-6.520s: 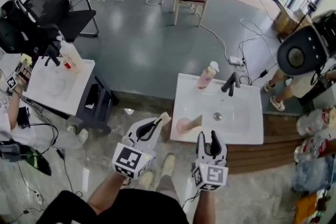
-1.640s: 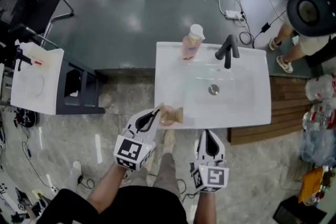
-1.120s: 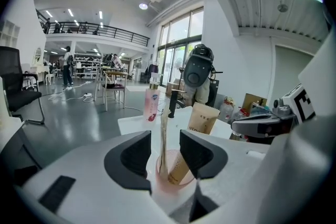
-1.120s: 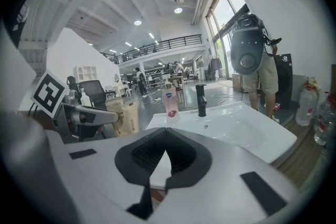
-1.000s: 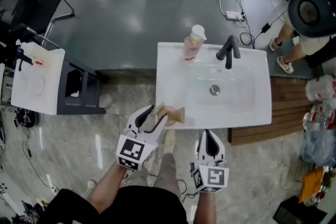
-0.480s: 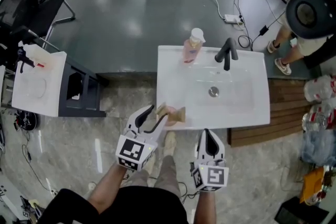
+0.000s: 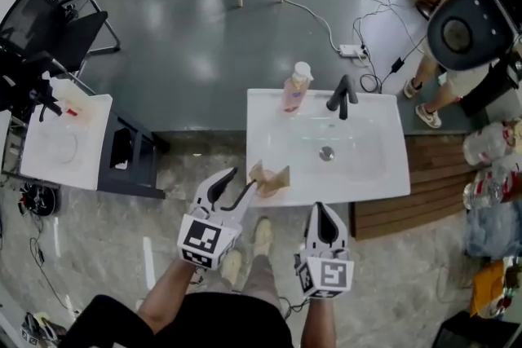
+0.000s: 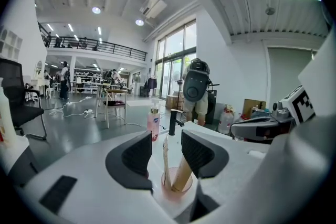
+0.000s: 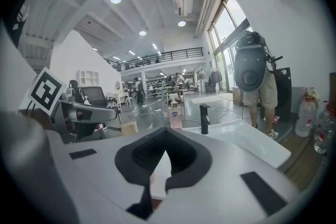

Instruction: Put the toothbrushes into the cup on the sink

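Pink cup (image 8: 176, 190) ahead of my spread left gripper (image 8: 165, 150) holds toothbrushes (image 8: 181, 173) that look light and stiff, best pinched mid-handle; my right gripper (image 9: 164, 136) is pressed together.

Head view: on my head, steeply down on the sink (image 7: 367, 171).
Left gripper view: low along my jaws, close to the cup (image 8: 178, 192).
Right gripper view: low along my jaws, toward the sink.
Shared: tap (image 7: 340, 96), soap bottle (image 7: 295, 90), in all.

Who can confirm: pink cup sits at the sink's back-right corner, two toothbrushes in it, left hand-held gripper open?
Wrong corner. The head view shows the pink cup at the sink's front-left corner, nearest the person. The rest holds: two toothbrushes in it, left hand-held gripper open.
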A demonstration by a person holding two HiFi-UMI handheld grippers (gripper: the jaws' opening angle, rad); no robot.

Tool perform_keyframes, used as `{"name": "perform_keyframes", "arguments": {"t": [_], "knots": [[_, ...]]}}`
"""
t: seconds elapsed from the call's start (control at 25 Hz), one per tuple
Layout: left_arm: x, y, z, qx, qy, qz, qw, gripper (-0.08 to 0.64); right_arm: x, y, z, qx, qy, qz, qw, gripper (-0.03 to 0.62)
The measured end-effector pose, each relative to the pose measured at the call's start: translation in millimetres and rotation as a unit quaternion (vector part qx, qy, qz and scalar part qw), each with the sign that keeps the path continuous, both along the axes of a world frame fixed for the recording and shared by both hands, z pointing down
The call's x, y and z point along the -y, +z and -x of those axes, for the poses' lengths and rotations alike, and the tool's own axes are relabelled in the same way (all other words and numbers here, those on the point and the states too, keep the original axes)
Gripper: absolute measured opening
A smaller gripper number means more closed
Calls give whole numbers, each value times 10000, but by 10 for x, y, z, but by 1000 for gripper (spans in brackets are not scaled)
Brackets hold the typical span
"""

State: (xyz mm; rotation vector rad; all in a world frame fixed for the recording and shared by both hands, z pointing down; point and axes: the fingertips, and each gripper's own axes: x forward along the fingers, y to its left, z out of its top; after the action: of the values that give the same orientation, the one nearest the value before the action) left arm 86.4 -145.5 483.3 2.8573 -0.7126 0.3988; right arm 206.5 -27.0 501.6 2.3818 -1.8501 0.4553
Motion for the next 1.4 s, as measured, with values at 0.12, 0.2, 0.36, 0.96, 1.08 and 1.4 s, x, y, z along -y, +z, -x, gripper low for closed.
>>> {"name": "perform_keyframes", "arguments": {"t": [0.12,0.2,0.36,0.96,1.08,1.4], "knots": [[-56,-177,87,-102,25,-112,9999,170,-45,-169,84,-98,7,-119,9999,-2],[-107,-281,143,-163,66,-181,9997,169,-90,-275,138,-164,26,-202,9997,-2],[-216,-471,289,-305,103,-272,9991,150,-177,-482,263,-311,53,-331,9990,-2],[-635,-866,893,-539,226,-541,9968,64,-480,-974,818,-710,100,-716,9949,-2],[-696,-929,970,-584,248,-670,9957,52,-539,-1018,900,-730,126,-772,9943,-2],[-817,-984,1099,-584,316,-662,9956,11,-649,-1066,1036,-769,211,-854,9932,-2]]}}
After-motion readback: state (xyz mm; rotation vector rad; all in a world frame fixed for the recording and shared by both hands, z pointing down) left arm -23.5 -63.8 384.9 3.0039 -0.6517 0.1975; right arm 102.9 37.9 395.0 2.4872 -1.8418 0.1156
